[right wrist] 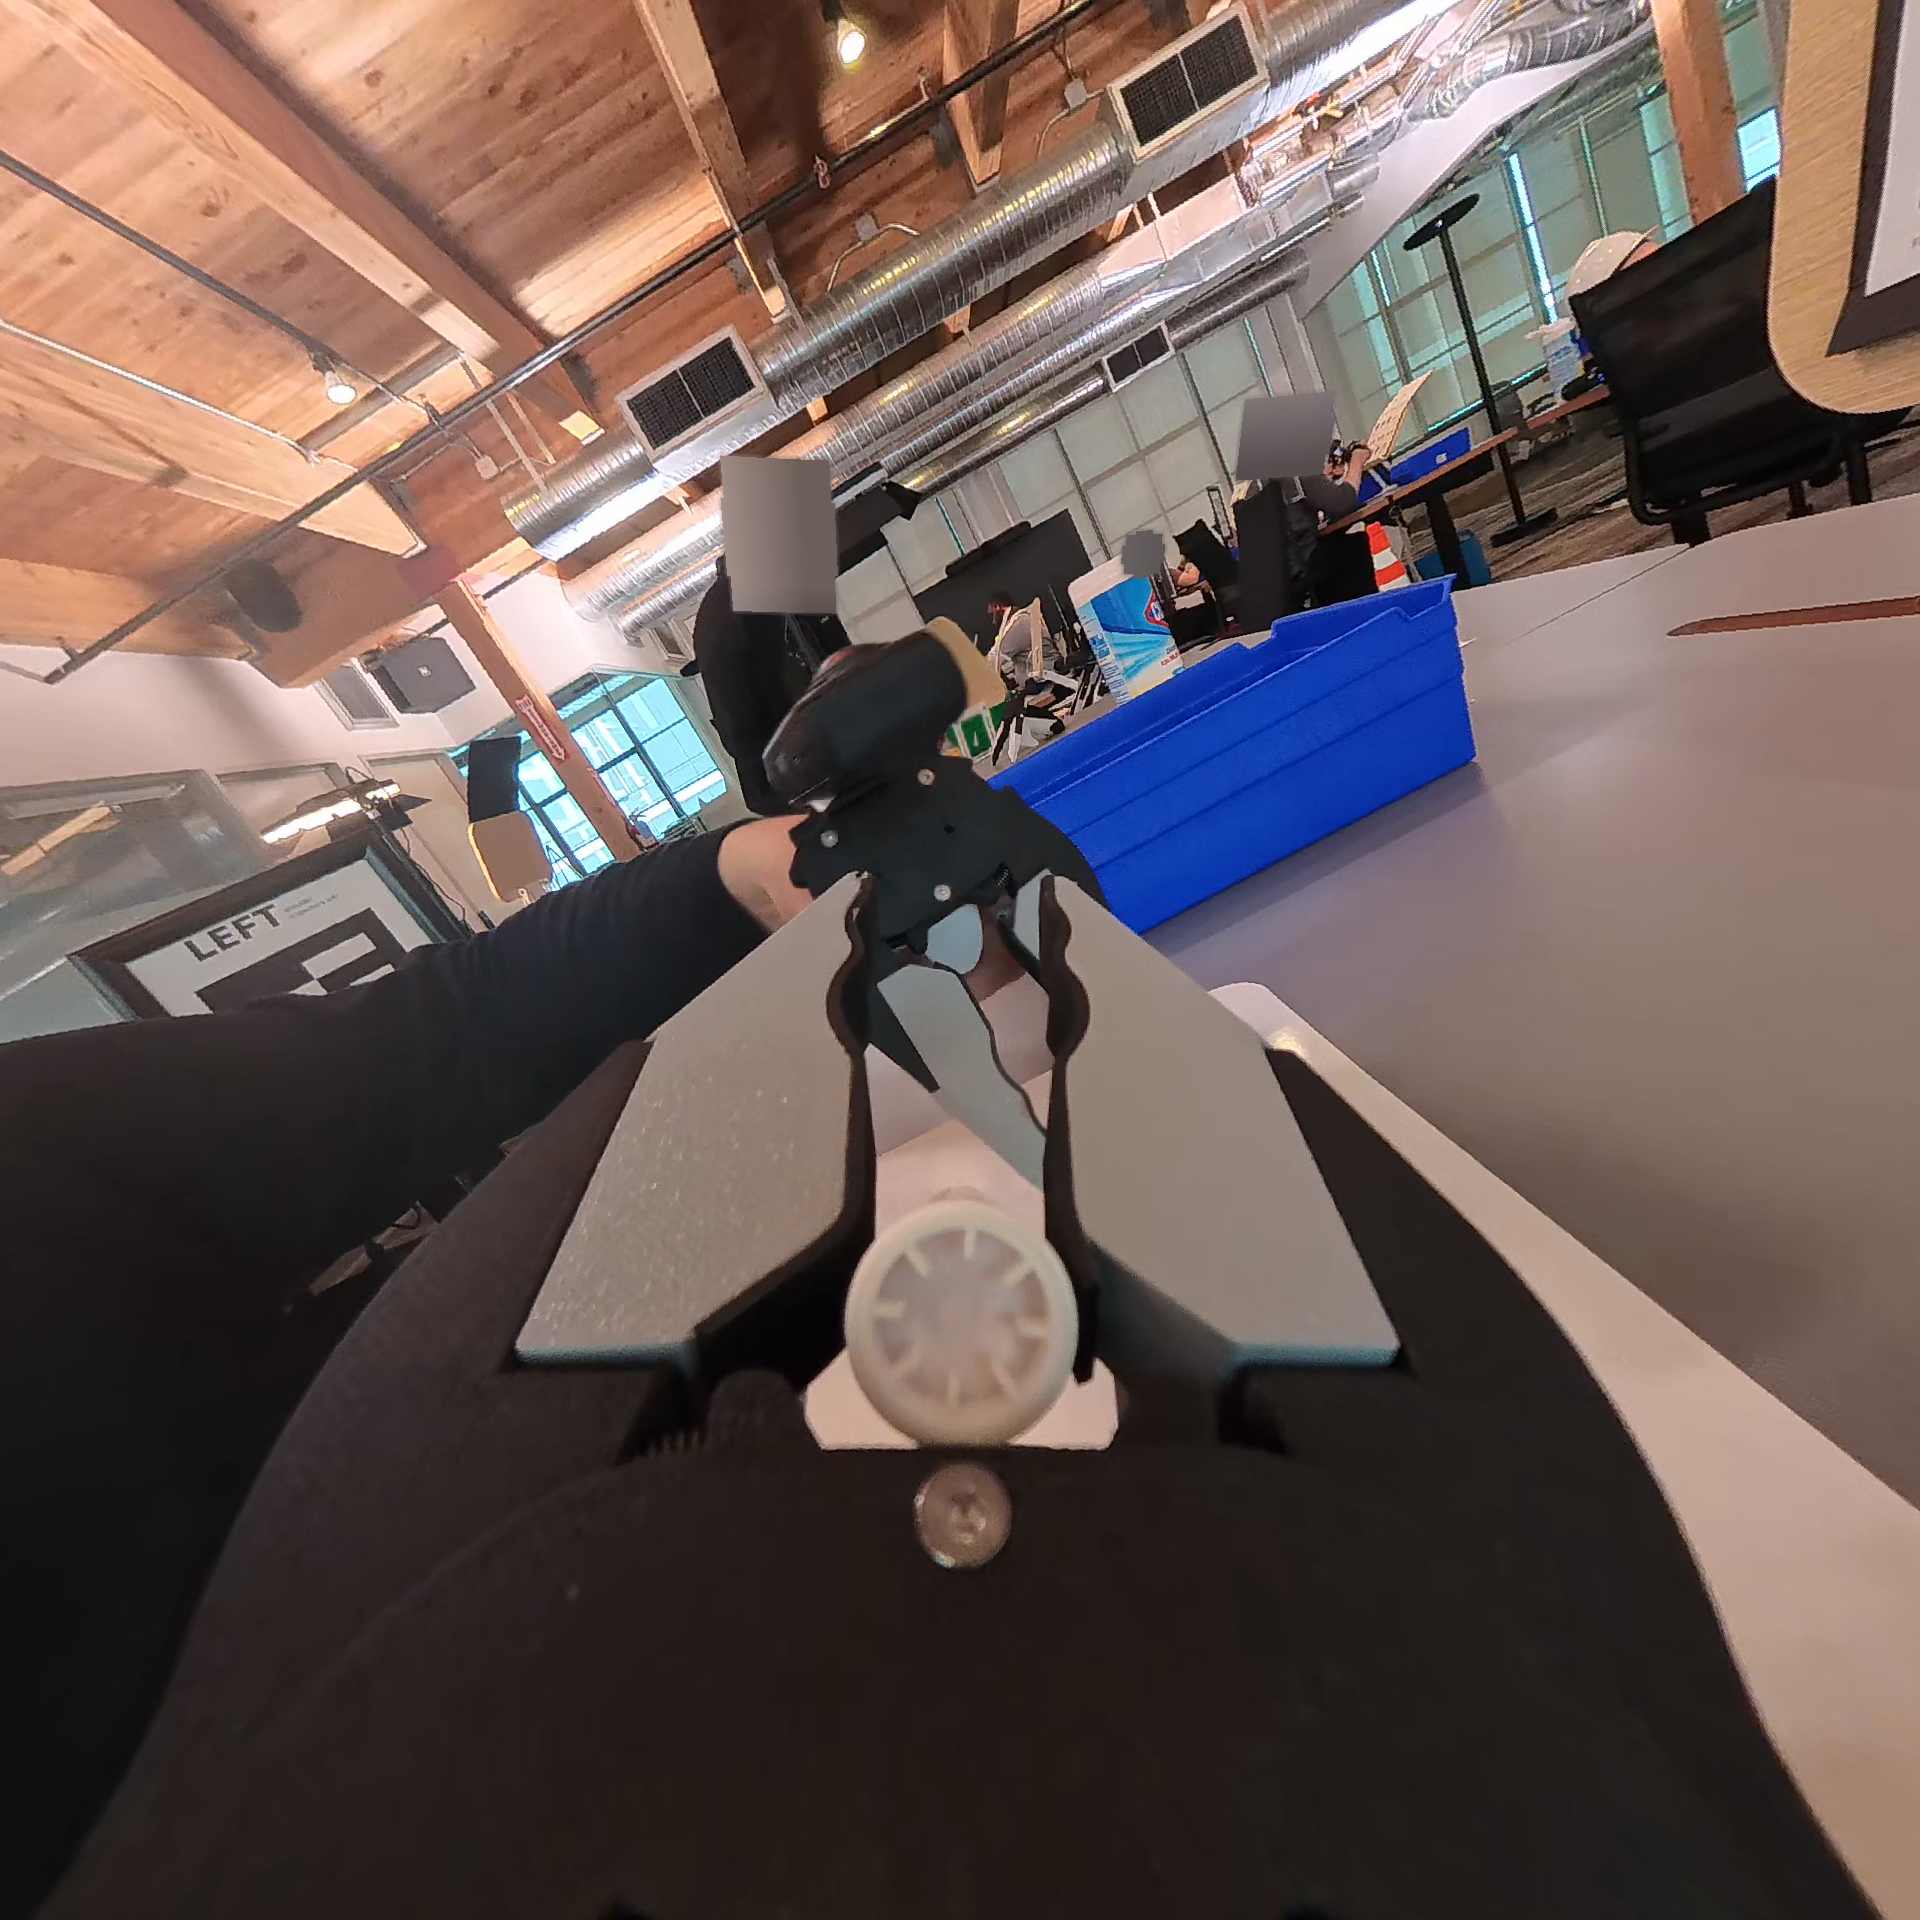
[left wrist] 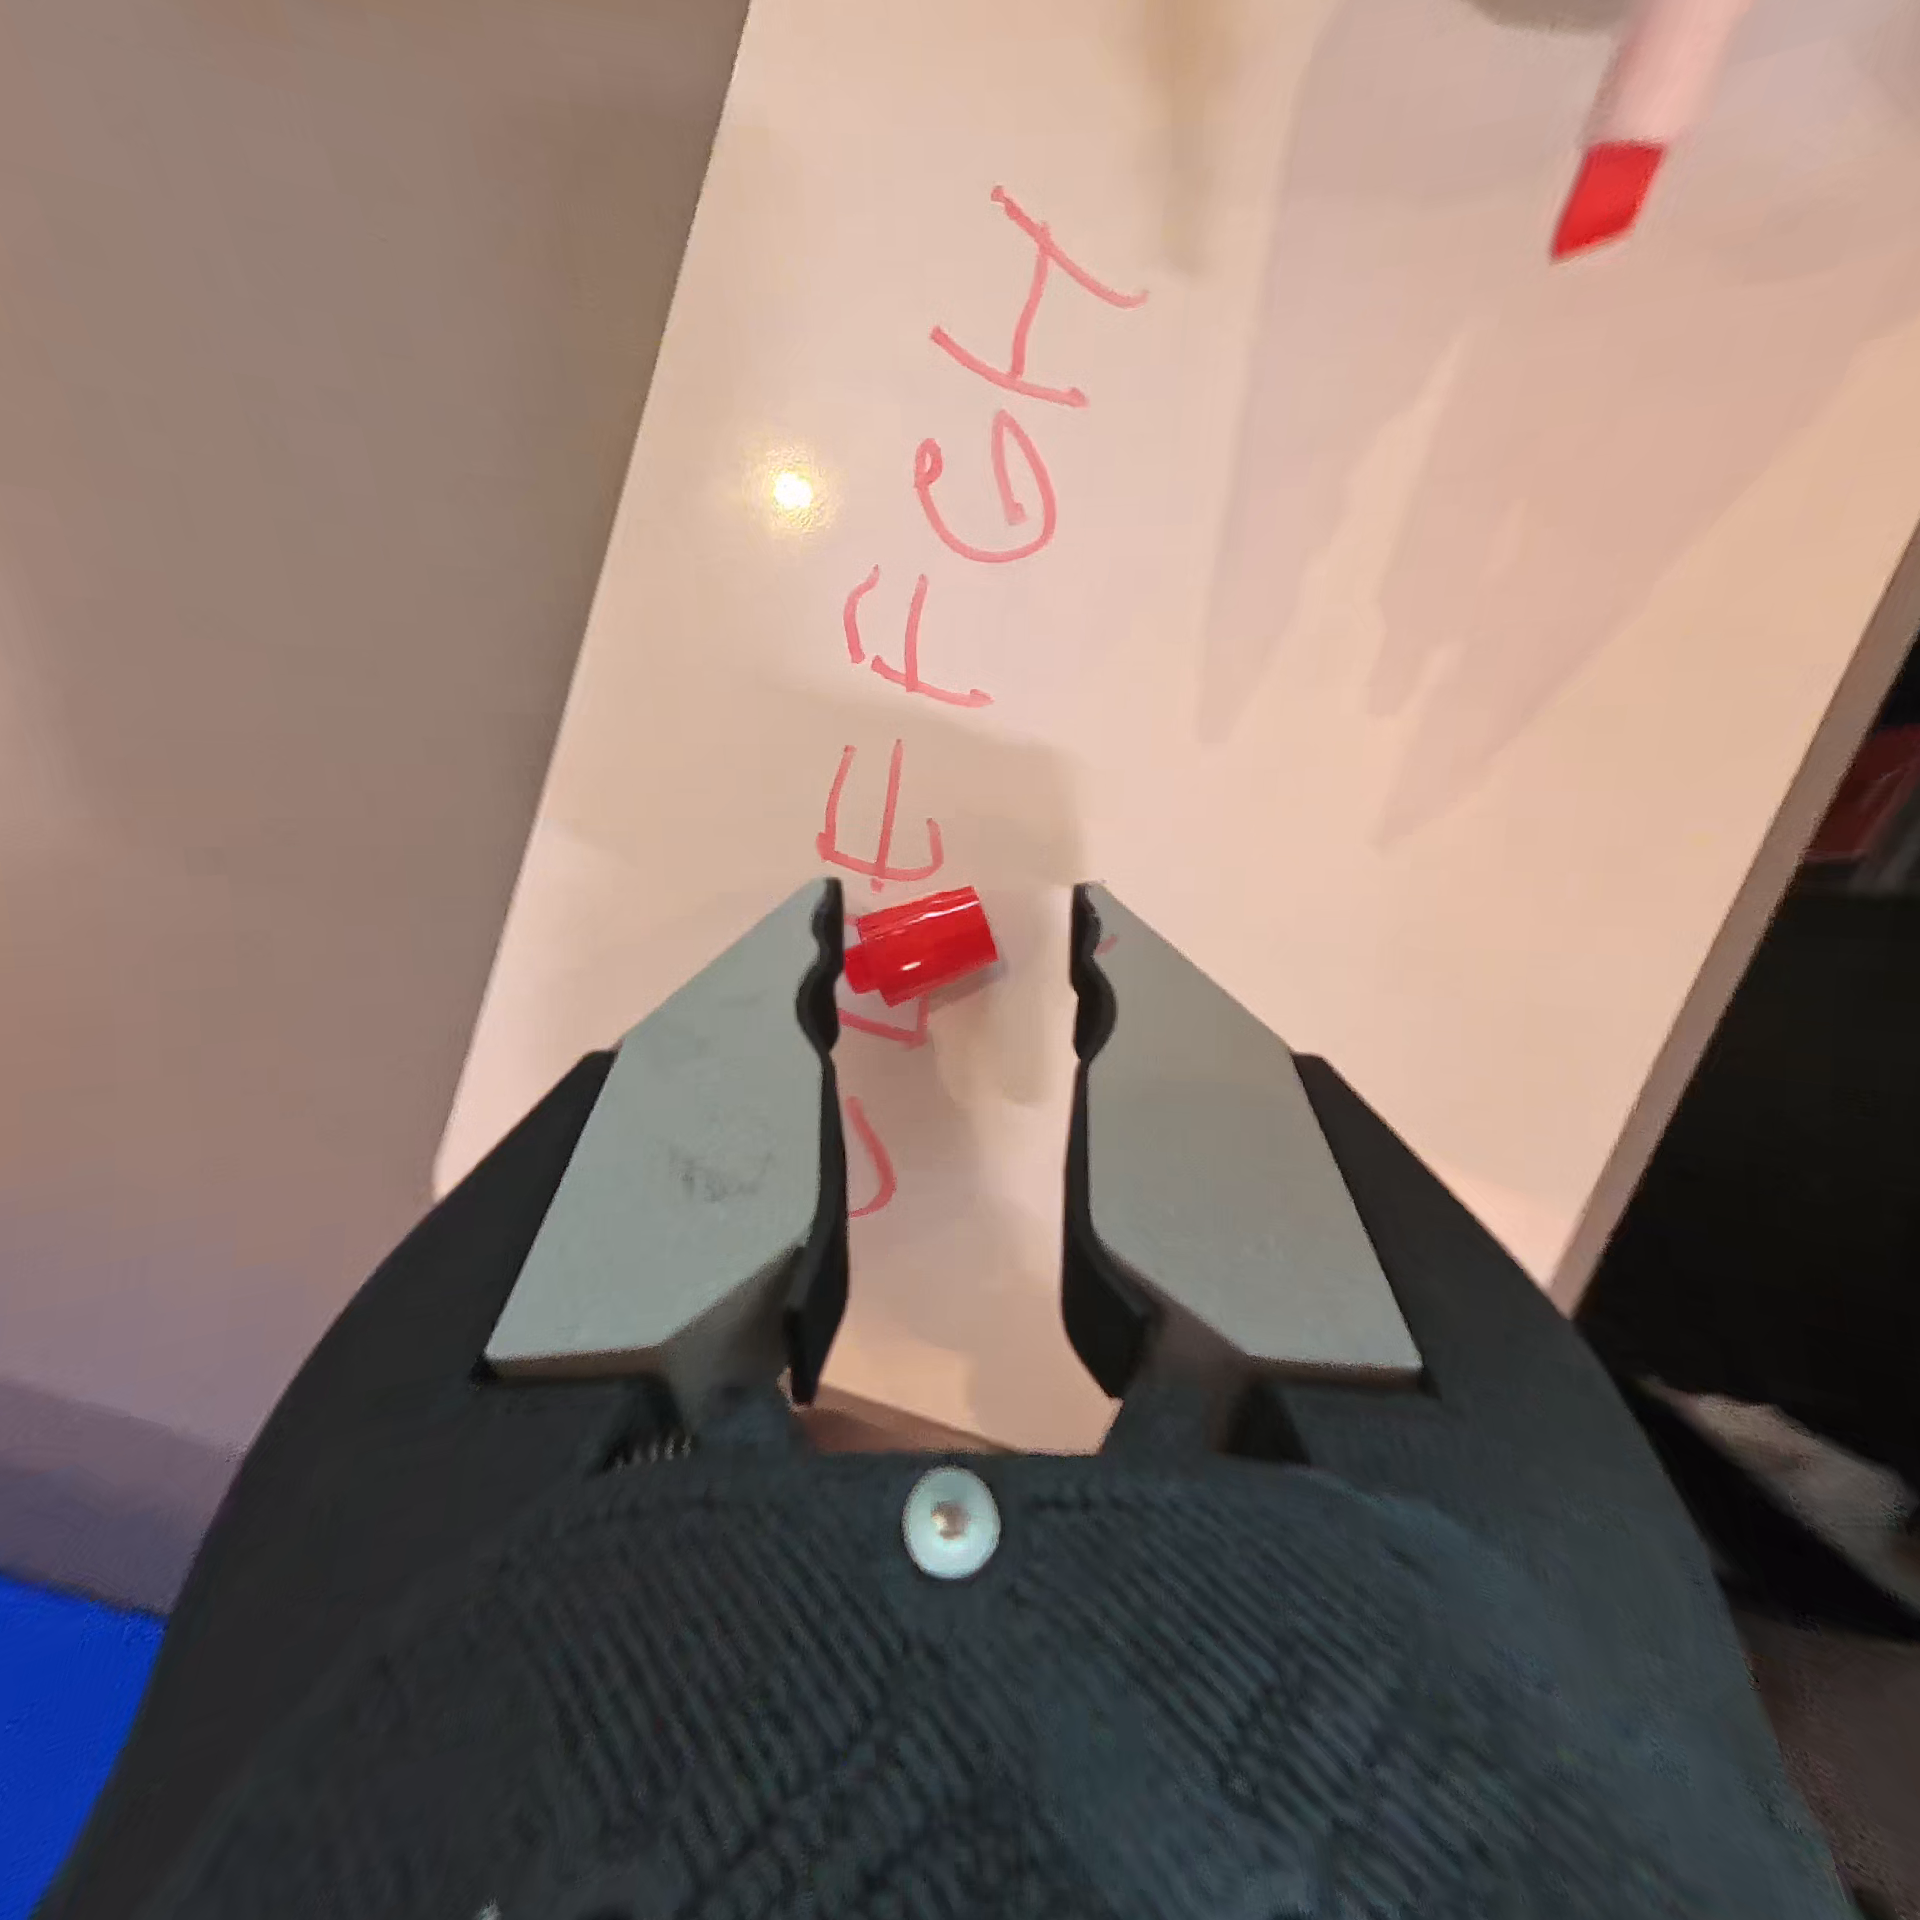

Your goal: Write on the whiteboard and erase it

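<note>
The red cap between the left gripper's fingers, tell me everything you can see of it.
The red cap is a short, glossy cylinder of what looks like plastic, with a narrower stepped collar at its left end. It lies on its side on the whiteboard, tilted slightly, just below the red handwriting. It sits between the open fingers of the left gripper, its collar end close against the left finger, well clear of the right one. No marker is attached.

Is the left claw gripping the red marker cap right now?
No, the left claw is open; the red cap sits loose on the whiteboard, clear of the right-hand finger.
</note>
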